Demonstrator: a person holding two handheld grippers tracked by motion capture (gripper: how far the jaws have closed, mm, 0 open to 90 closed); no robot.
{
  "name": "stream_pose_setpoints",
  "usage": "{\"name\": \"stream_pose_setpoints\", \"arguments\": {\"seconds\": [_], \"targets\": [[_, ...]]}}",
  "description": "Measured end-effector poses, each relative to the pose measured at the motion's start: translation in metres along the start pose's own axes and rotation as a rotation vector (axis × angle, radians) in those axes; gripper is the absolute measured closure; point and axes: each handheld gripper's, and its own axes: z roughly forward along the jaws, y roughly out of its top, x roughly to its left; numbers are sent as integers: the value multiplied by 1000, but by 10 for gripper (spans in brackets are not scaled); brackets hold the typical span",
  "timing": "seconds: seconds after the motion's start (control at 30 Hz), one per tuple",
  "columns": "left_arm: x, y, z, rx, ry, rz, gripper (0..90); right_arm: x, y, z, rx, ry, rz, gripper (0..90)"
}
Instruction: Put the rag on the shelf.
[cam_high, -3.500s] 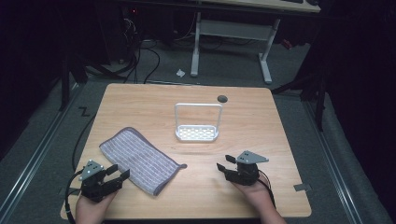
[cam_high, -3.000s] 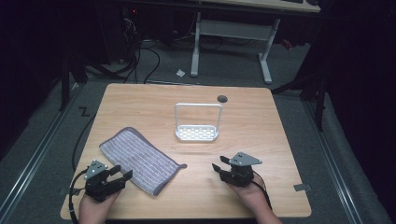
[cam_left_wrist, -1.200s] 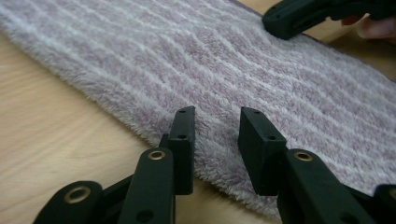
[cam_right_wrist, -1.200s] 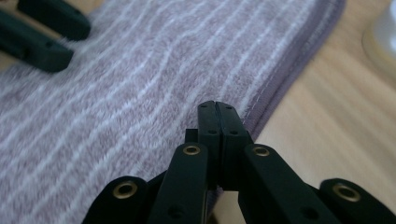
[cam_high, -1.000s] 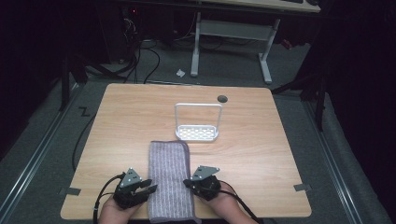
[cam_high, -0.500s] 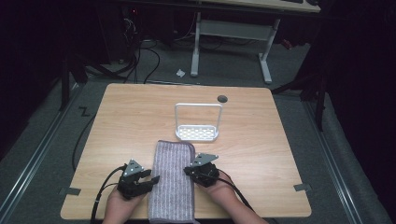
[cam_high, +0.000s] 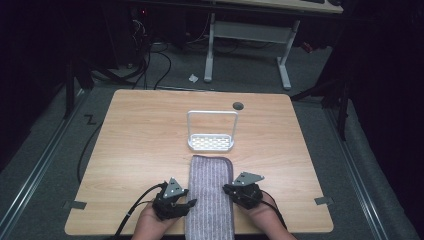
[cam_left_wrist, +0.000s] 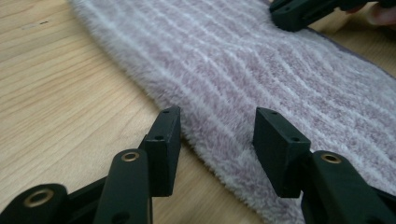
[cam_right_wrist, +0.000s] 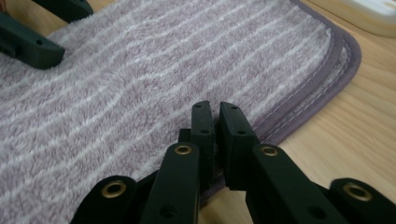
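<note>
Towel (cam_high: 211, 195) work is at an early stage: the striped purple-grey cloth lies flat and lengthwise down the near middle of the wooden table (cam_high: 135, 135), its far end just short of the white wire rack (cam_high: 211, 132) and its near end hanging over the table's front edge. Nothing is folded or lifted yet, as far as the pictures show. On the person's left, the left gripper (cam_left_wrist: 215, 135) stands with its jaws wide apart, straddling the towel's long edge and holding nothing. On the other side, the right gripper (cam_right_wrist: 215, 122) has its jaws nearly together, pinching the towel's hemmed edge. Judging by this, one side is gripped and the other is about to be; closing the left jaws and then raising or folding the cloth remain
</note>
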Motion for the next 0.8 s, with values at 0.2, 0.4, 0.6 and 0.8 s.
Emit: {"name": "stream_pose_setpoints", "arguments": {"seconds": [0.2, 0.4, 0.6, 0.8], "targets": [[22, 16, -3, -104, 62, -98, 376, -14, -8, -21, -102, -24, 91, 668], [50, 41, 14, -142, 77, -164, 363, -28, -12, -31, -165, -55, 164, 567], [62, 54, 36, -110, 80, -171, 371, -30, -13, -26, -146, -68, 159, 525], [69, 58, 48, -144, 109, -209, 368, -31, -5, -17, -136, -64, 151, 547]]}}
